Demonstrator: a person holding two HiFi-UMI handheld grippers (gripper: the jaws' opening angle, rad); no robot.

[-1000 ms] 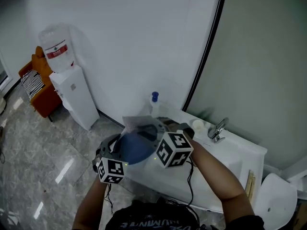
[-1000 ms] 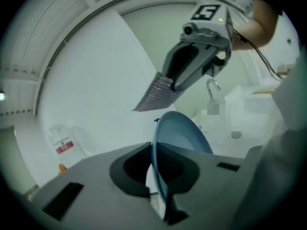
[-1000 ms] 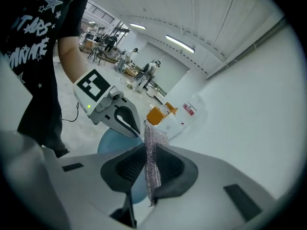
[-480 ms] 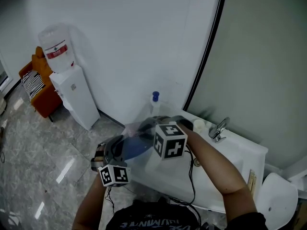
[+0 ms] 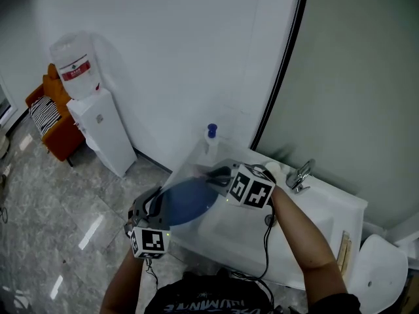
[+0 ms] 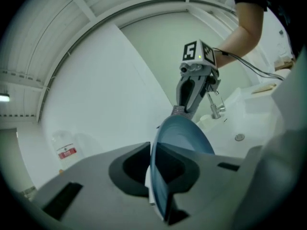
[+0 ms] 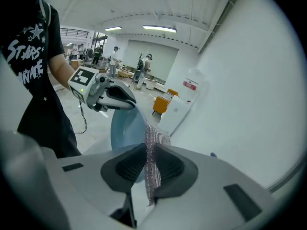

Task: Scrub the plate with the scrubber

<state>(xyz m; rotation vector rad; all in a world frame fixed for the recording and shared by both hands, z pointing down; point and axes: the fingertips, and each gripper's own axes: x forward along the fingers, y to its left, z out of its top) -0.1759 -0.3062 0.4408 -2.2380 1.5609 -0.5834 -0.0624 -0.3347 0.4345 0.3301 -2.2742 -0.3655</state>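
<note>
A blue plate [image 5: 186, 201] is held up on edge over the front left corner of the white sink. My left gripper [image 5: 154, 208] is shut on its near rim; in the left gripper view the plate [image 6: 181, 137] runs edge-on out from between the jaws [image 6: 156, 169]. My right gripper [image 5: 221, 175] is shut on a thin grey mesh scrubber [image 7: 152, 150]. The scrubber [image 6: 179, 111] meets the plate's far rim. From the right gripper view the plate [image 7: 124, 128] stands just behind the scrubber, with the left gripper [image 7: 112, 97] clamped at its top.
Below lies the white sink basin [image 5: 308, 218] with a chrome tap [image 5: 298, 175] and a white cup [image 5: 272, 170] at its back. A blue-capped bottle [image 5: 211, 139] stands at the sink's far corner. A water dispenser [image 5: 98, 126] and an orange chair [image 5: 49, 110] stand by the wall at left.
My right gripper has rolled and slid from over the plate's face to its right rim, uncovering more of the blue plate. The left gripper and plate have tipped slightly.
</note>
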